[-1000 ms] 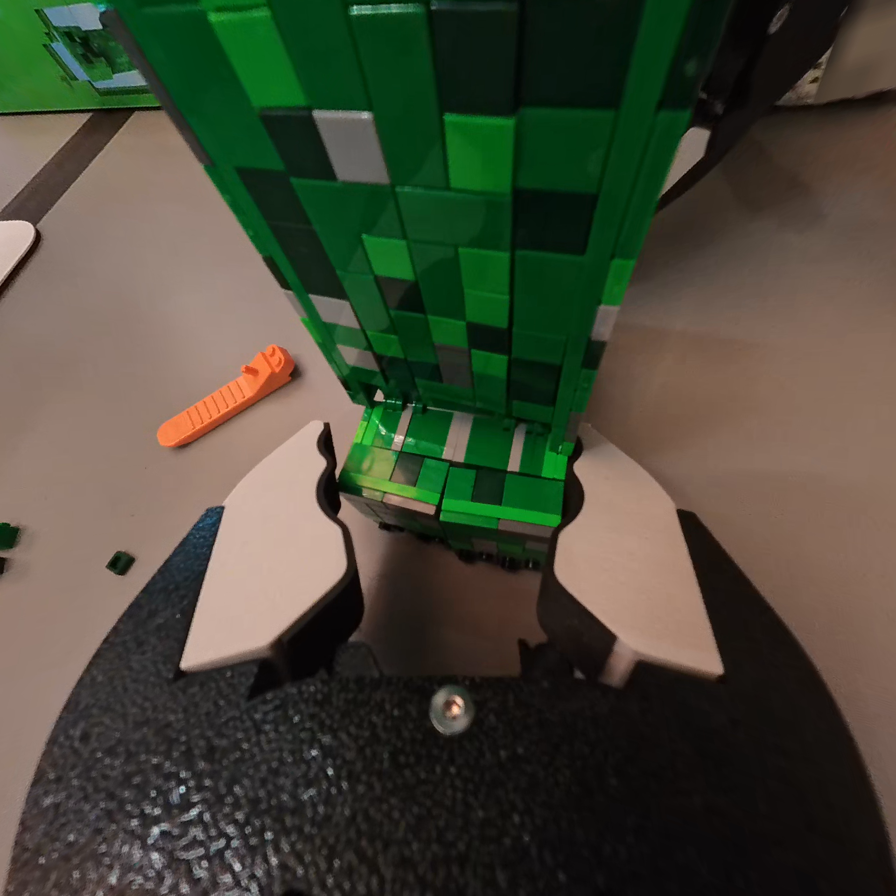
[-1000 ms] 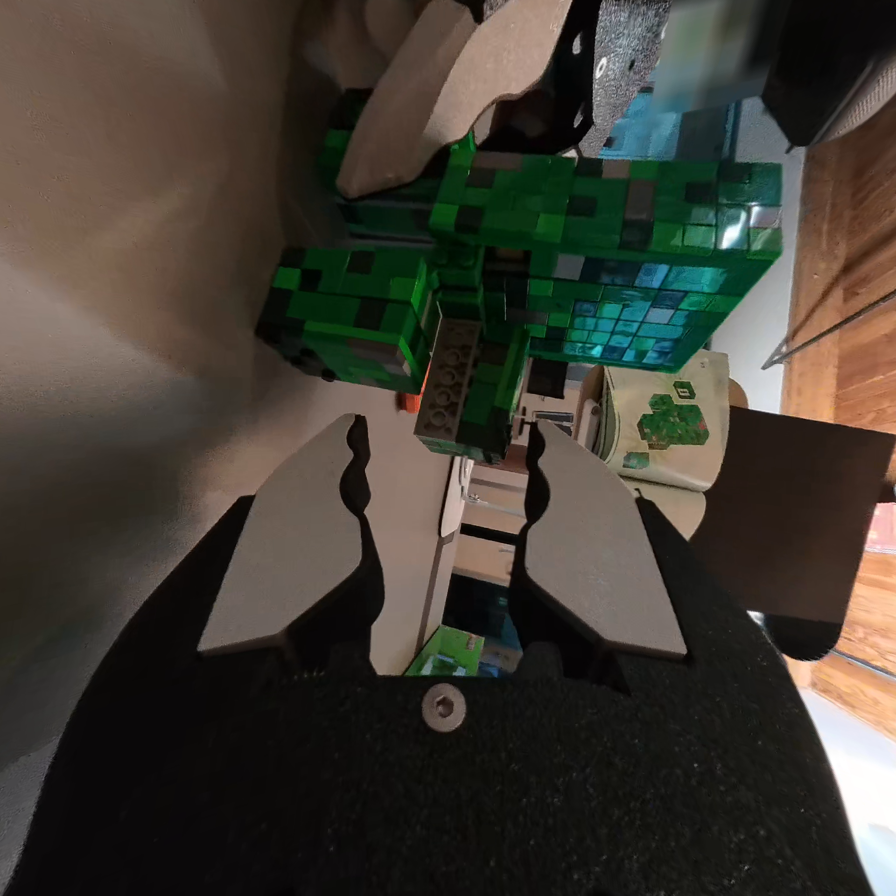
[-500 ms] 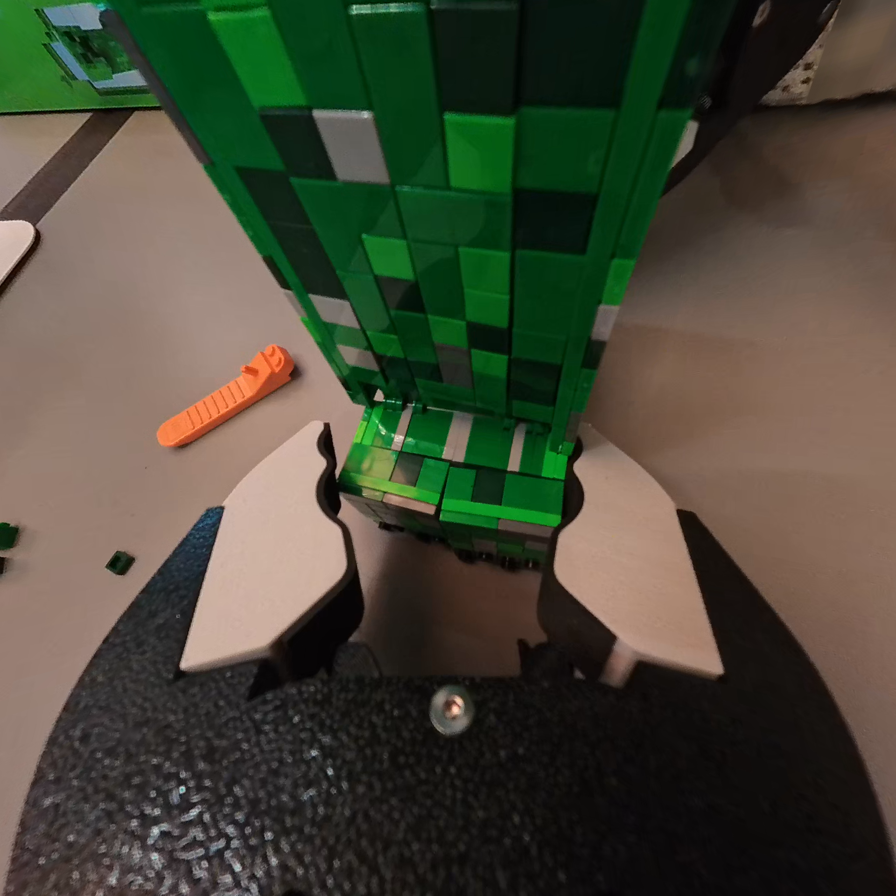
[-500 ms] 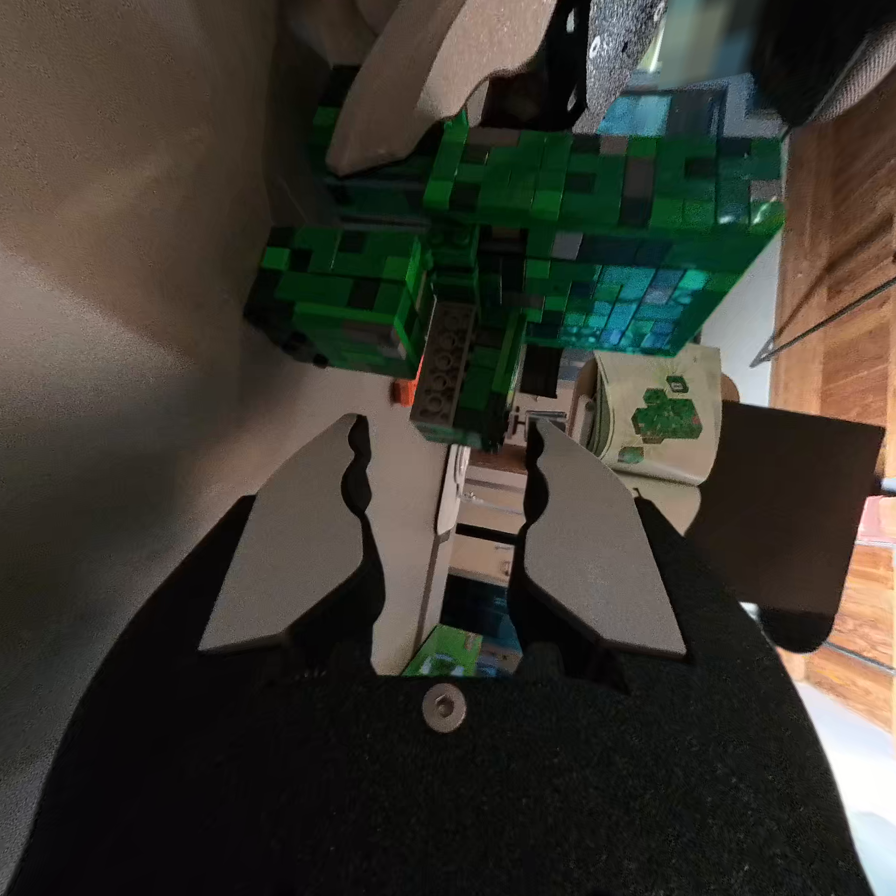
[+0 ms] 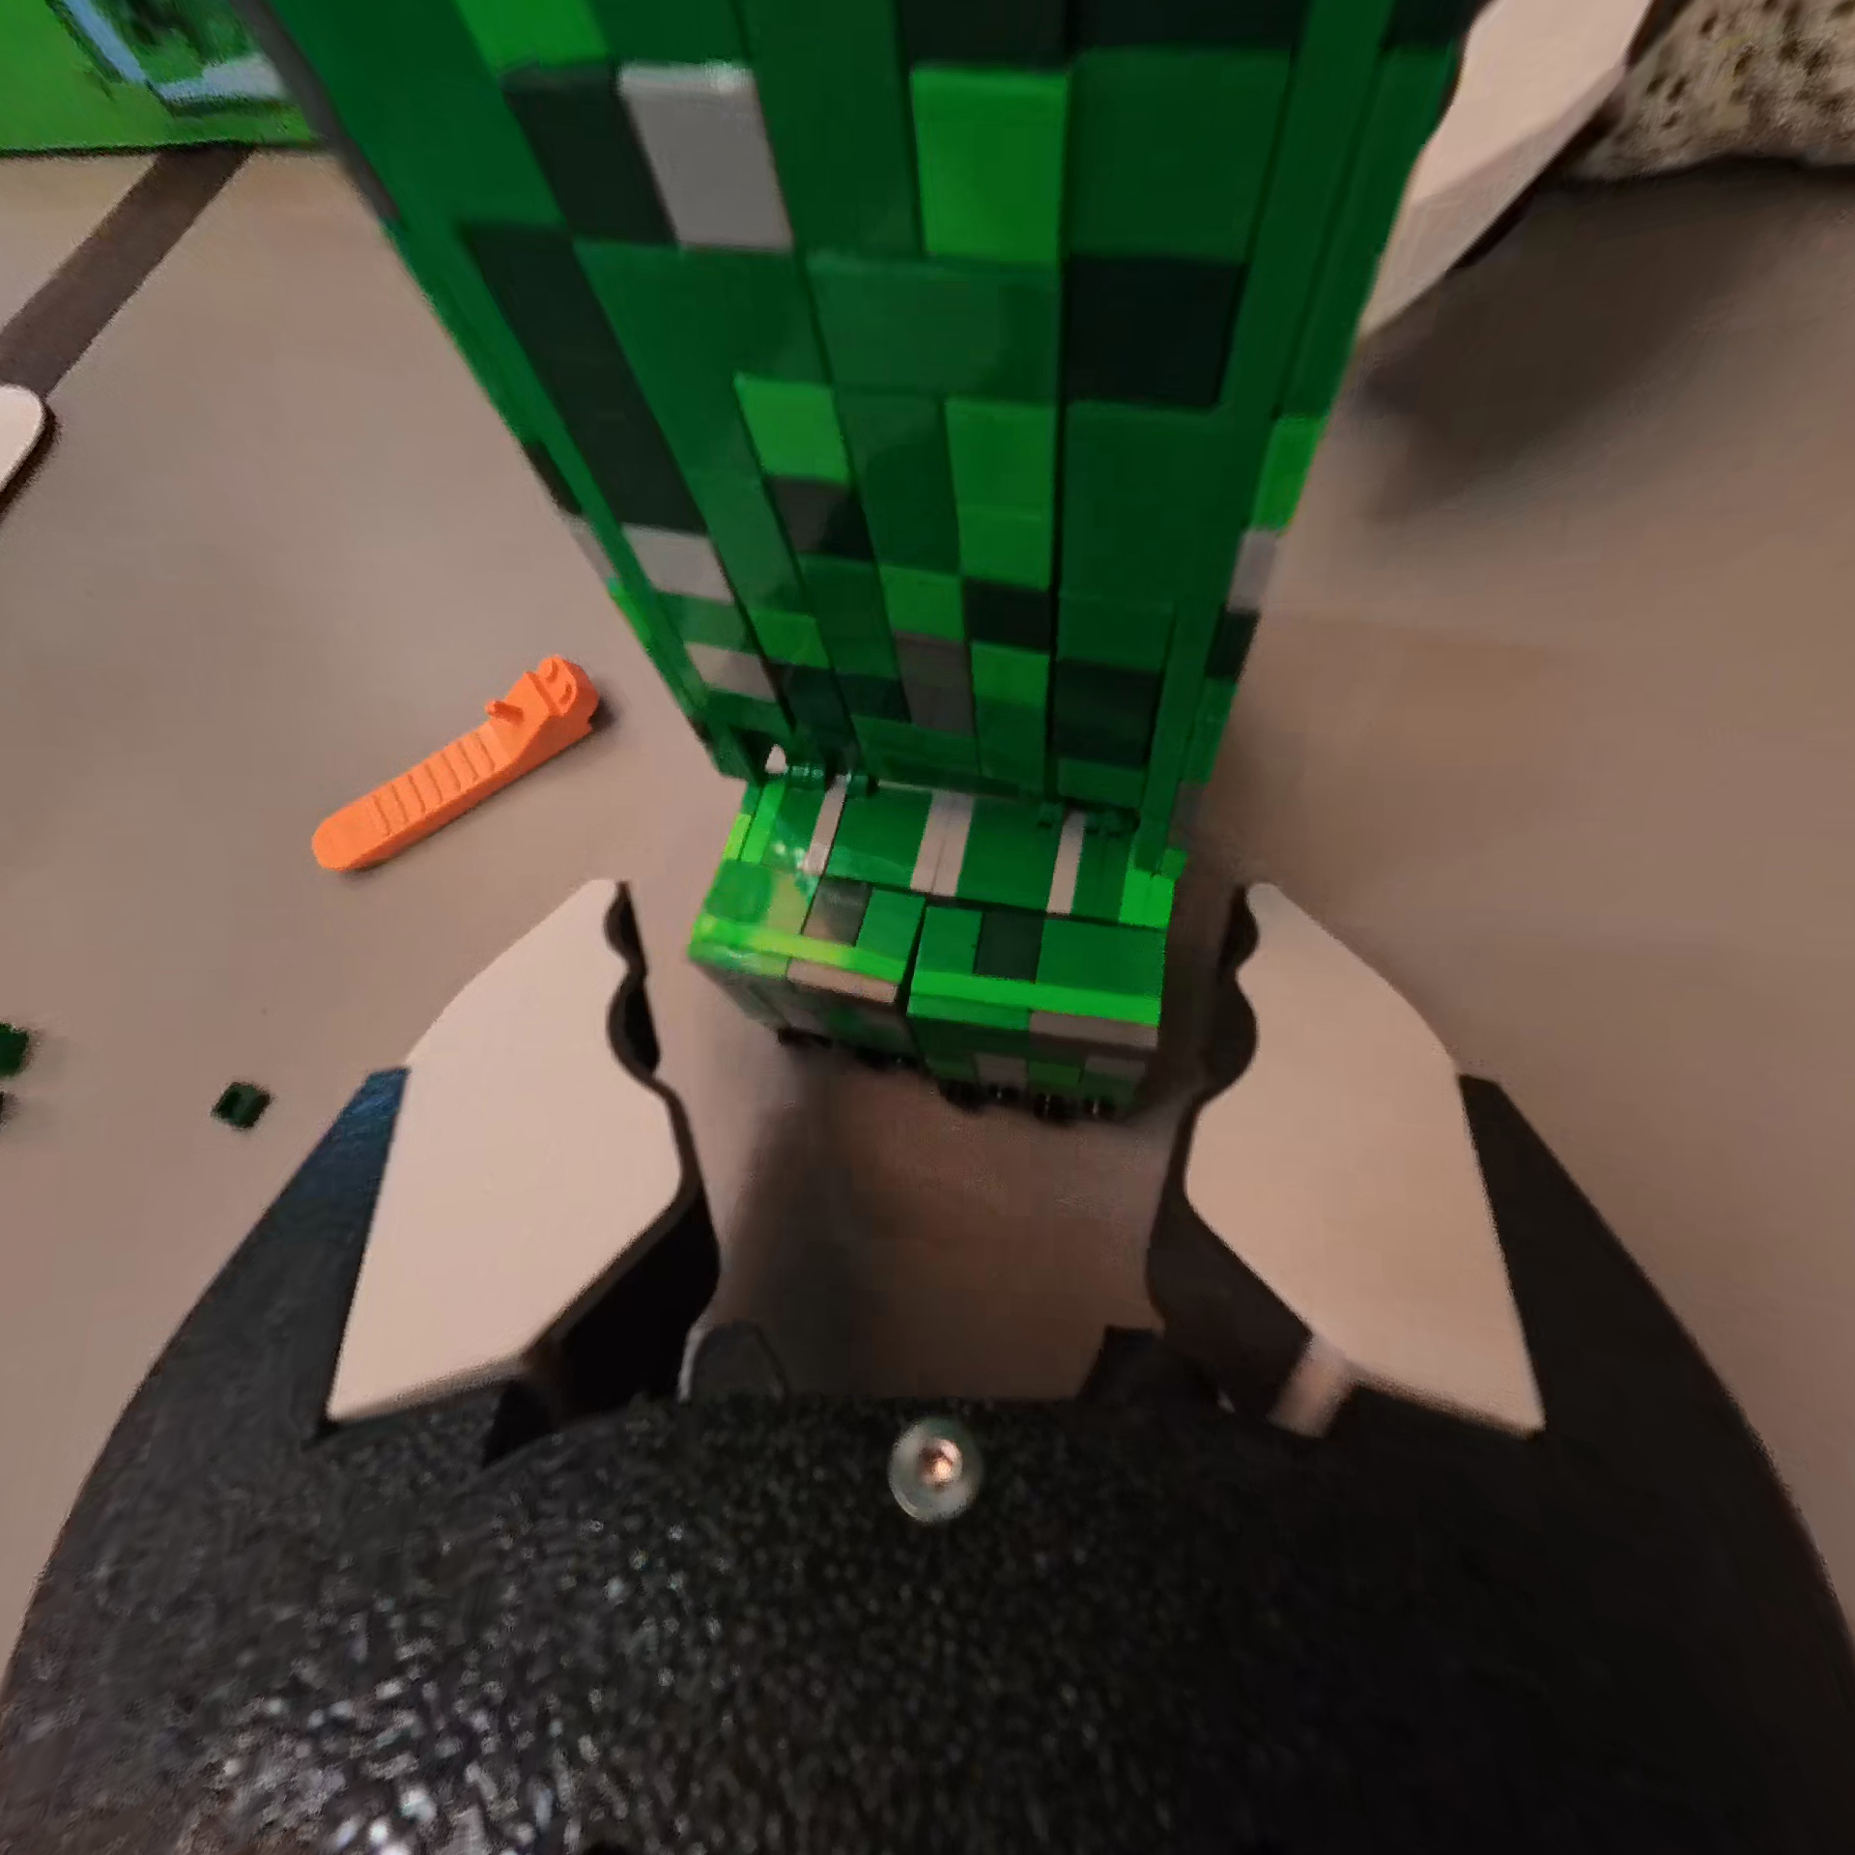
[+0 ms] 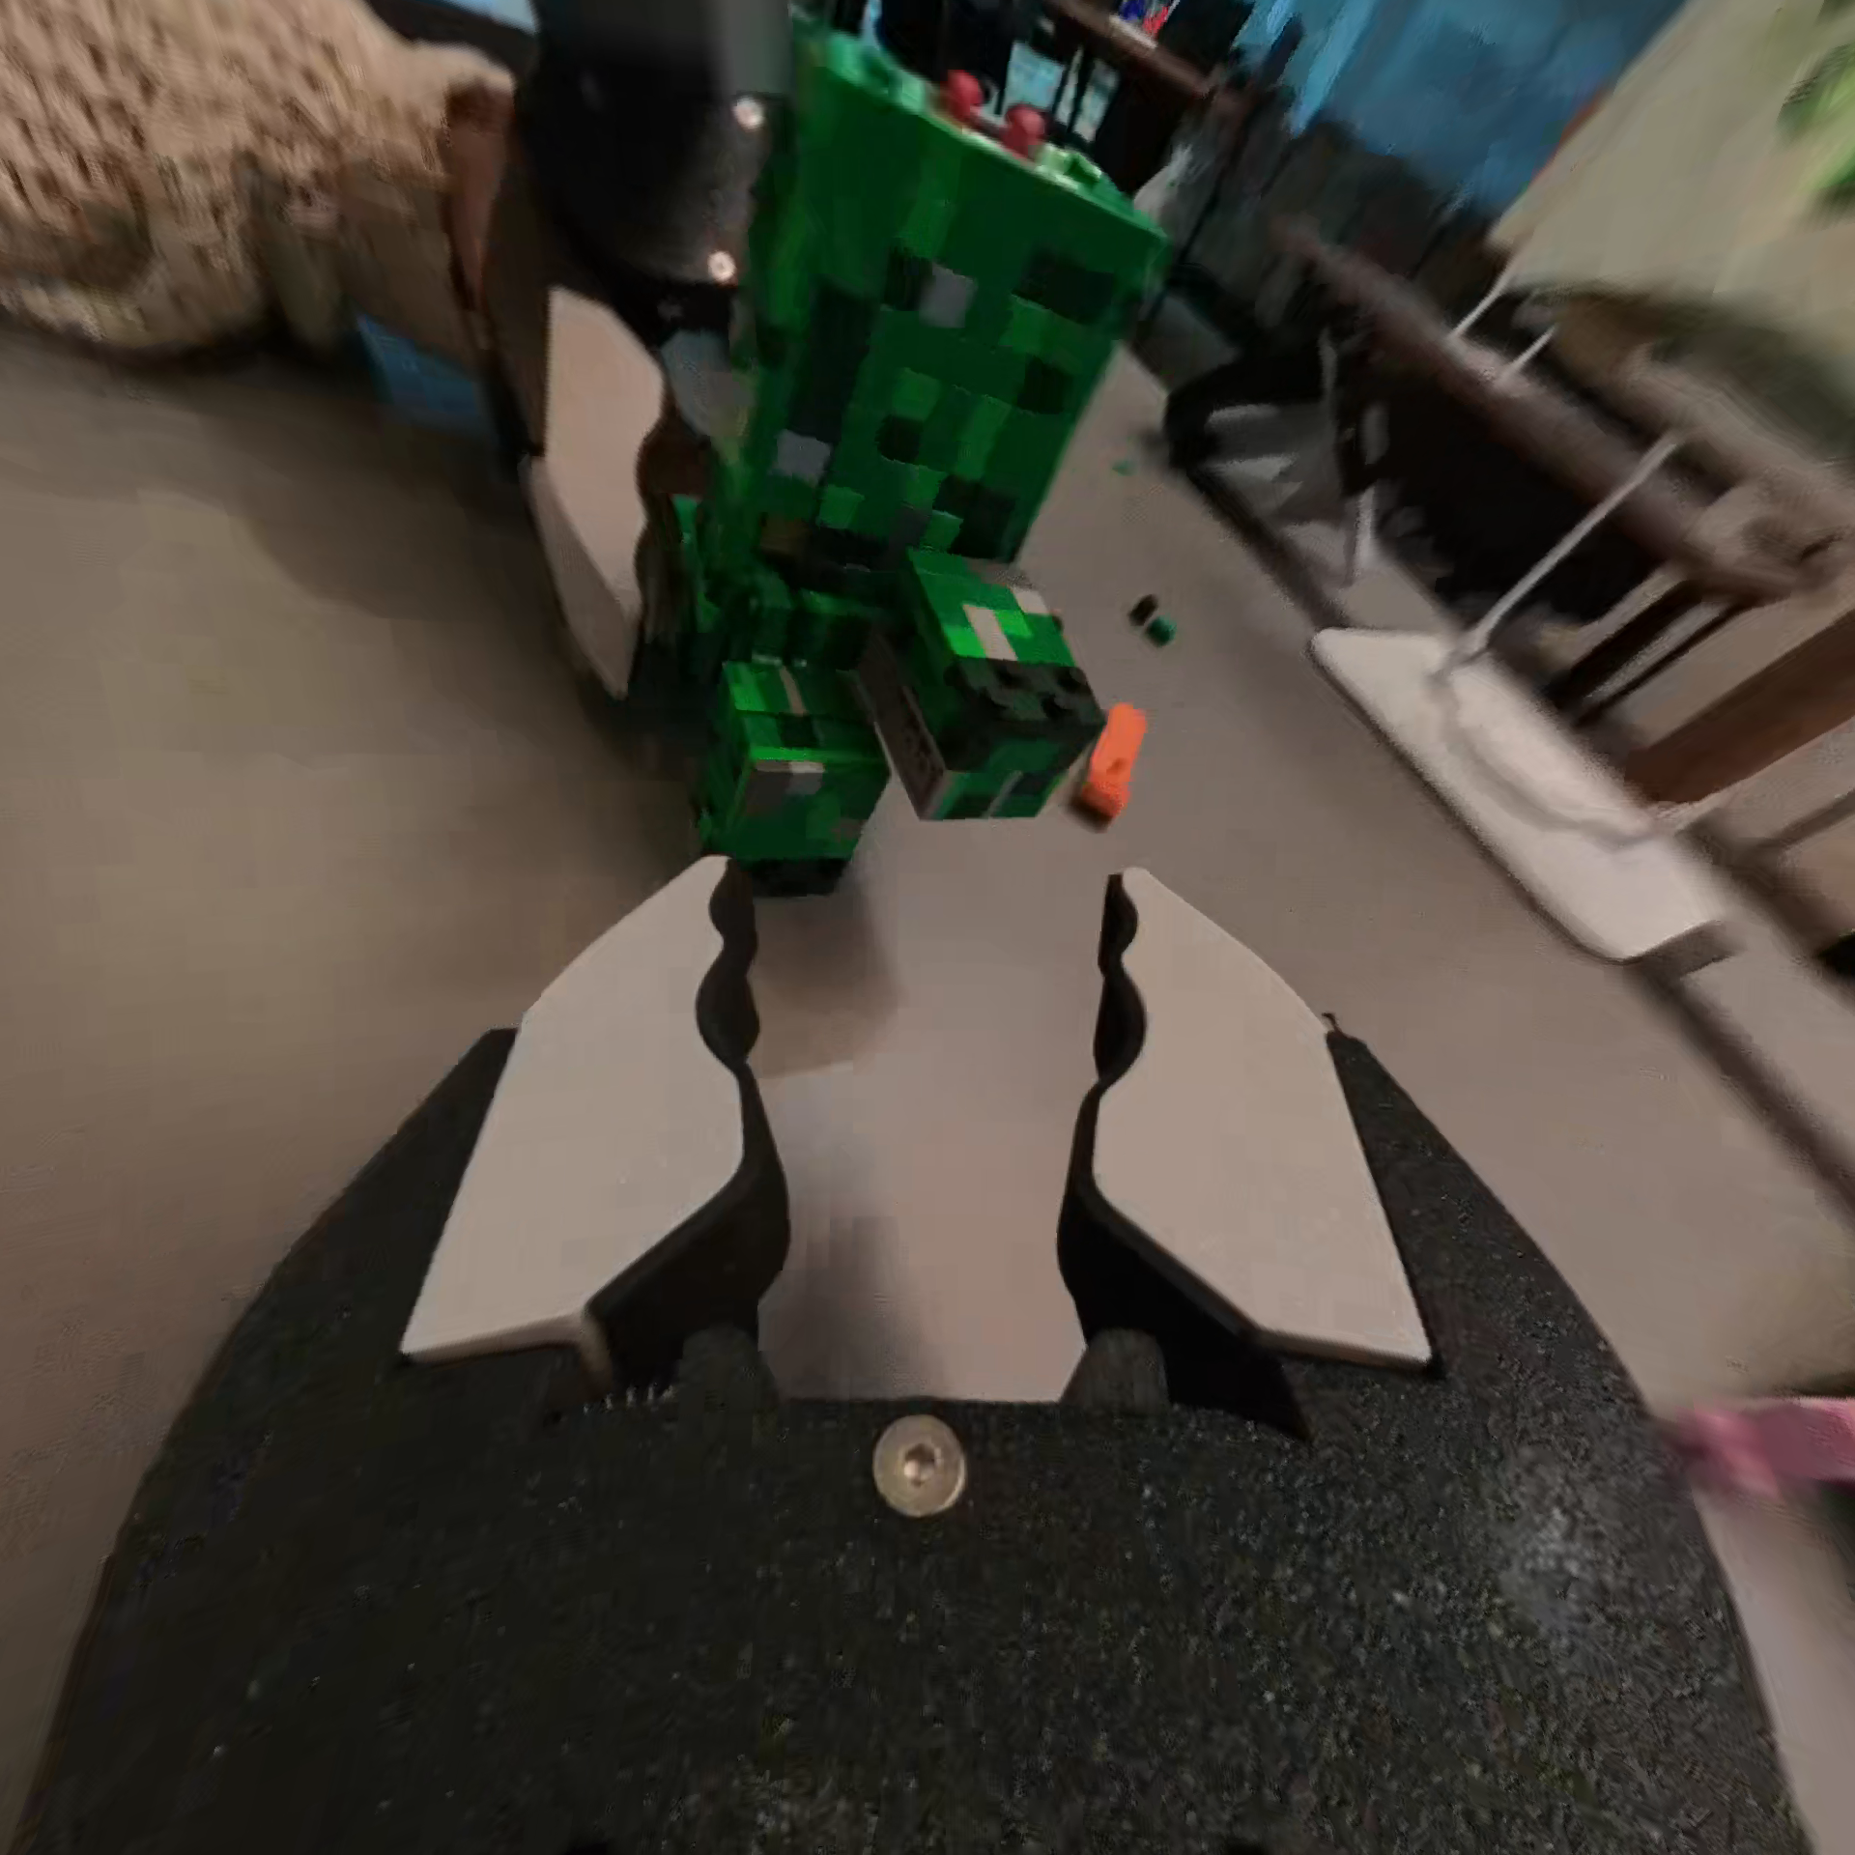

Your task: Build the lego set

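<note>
On the grey table (image 5: 251,562) stood the tall green lego creeper (image 5: 934,422), upright on its blocky feet (image 5: 934,964). Just in front of those feet was the left gripper (image 5: 929,913), with its jaws spread wide on either side of them and a small gap on each side — it held nothing. The right gripper (image 6: 918,898) was wide open too, empty and a little way back from the model (image 6: 903,422). In its view, one leg block (image 6: 989,703) stuck out at a slant and looked not pushed in straight. An orange brick separator (image 5: 452,778) lay on the table beside the model, and a few tiny dark green bits (image 5: 241,1104) lay well off to the side. The model looked nearly done. The next move was probably to hold the body steady and press that slanted leg into place — slowly, so the tall model would not tip.
</note>
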`<state>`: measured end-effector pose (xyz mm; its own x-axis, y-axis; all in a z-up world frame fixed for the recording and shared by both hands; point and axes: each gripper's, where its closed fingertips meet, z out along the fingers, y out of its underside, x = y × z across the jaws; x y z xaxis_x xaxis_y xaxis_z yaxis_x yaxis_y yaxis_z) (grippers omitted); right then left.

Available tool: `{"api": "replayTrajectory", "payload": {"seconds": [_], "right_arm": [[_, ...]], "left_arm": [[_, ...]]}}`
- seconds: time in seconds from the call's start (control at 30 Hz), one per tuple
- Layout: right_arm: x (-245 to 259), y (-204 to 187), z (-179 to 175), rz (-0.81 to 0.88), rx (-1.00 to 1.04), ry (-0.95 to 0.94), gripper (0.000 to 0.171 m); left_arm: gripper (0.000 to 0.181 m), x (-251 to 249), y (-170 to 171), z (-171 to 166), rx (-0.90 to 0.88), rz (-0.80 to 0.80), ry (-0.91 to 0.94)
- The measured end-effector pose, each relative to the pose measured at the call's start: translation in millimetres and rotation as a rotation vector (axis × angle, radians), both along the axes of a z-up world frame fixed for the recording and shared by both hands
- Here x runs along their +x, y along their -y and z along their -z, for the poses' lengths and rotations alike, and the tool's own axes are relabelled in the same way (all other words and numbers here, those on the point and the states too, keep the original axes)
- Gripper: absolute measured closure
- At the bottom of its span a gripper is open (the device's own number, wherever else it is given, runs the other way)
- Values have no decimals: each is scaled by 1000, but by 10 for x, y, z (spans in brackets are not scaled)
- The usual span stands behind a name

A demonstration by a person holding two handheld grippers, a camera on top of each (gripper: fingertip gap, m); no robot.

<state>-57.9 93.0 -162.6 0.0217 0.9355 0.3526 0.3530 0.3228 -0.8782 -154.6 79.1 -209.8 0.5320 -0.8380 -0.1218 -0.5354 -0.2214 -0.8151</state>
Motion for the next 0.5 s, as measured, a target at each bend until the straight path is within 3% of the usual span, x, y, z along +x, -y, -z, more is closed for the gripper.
{"api": "replayTrajectory", "payload": {"seconds": [0.1, 0.23, 0.5], "right_arm": [[13, -1, 149, -87, -251, 70, 105], [-7, 268, 231, -254, -409, 176, 107], [-255, 569, 406, -146, -314, 279, 100]], "left_arm": [[68, -124, 68, -78, -6, -76, 54], [71, -275, 292, -284, 56, -202, 94], [92, -174, 806, -566, 185, -421, 193]]}}
